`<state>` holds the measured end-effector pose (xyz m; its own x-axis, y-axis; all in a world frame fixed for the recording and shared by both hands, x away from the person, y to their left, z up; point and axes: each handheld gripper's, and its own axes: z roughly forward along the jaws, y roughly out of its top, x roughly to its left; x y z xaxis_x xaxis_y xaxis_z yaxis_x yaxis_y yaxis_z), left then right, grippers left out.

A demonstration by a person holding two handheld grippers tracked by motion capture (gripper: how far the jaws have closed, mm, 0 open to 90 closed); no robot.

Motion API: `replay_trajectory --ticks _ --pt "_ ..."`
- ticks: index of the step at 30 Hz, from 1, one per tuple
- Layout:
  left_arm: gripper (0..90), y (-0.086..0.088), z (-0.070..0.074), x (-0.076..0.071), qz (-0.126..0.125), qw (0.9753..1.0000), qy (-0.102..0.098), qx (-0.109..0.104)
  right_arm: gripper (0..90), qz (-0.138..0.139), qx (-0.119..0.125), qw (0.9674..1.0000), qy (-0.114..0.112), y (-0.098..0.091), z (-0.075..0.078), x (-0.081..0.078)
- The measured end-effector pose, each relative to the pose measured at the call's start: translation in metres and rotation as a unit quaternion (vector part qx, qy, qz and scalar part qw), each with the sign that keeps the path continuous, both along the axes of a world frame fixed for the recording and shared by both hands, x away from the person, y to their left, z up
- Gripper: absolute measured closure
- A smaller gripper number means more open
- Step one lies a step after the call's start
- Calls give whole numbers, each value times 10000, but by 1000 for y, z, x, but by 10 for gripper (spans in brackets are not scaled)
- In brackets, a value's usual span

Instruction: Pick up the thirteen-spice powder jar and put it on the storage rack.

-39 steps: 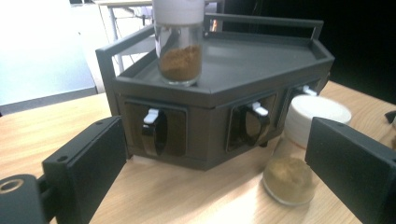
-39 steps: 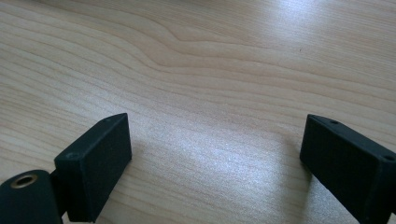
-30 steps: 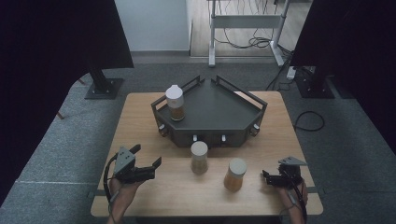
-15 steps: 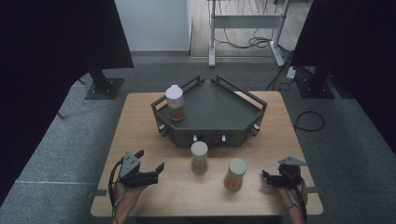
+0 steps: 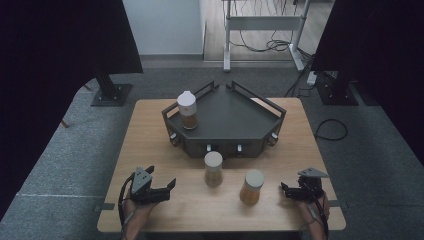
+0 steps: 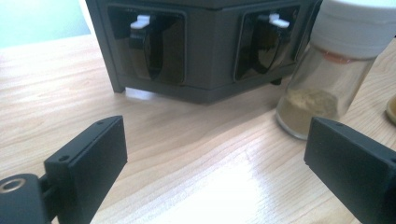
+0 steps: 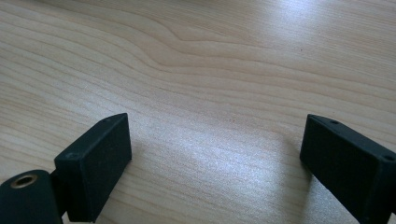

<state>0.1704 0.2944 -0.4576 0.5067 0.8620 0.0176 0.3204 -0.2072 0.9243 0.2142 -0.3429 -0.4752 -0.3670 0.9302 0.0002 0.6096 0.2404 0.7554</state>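
My left gripper (image 5: pixel 162 176) hovers low over the near left of the wooden table (image 5: pixel 150 130), open, with nothing between its fingers. In the left gripper view the left gripper (image 6: pixel 215 154) faces the front of a dark angular rack (image 6: pixel 201 46), and a white-lidded glass jar of pale powder (image 6: pixel 327 74) stands just past its right jaw. That jar (image 5: pixel 213 168) is in front of the rack (image 5: pixel 235 120). A second jar (image 5: pixel 251 186) stands to its right. A third jar (image 5: pixel 187 110) sits on the rack's left corner. My right gripper (image 5: pixel 283 190) rests near the right front, open and empty (image 7: pixel 215 154).
Two white latches (image 6: pixel 140 22) show in recesses on the rack's front. The table's front edge runs just behind both hands. Grey carpet surrounds the table, with black stands (image 5: pixel 110 90) and cables (image 5: pixel 330 130) beyond it.
My left gripper has sunk toward the table and drifted slightly right. The right gripper and the jars have stayed put.
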Motion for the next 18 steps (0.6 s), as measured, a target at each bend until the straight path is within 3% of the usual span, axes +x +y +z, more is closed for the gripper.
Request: replay_trajectory --ticks 18 --pt "54 -2 -16 6 127 9992 346 184 83 -1 1 10000 -1 0 0 0"
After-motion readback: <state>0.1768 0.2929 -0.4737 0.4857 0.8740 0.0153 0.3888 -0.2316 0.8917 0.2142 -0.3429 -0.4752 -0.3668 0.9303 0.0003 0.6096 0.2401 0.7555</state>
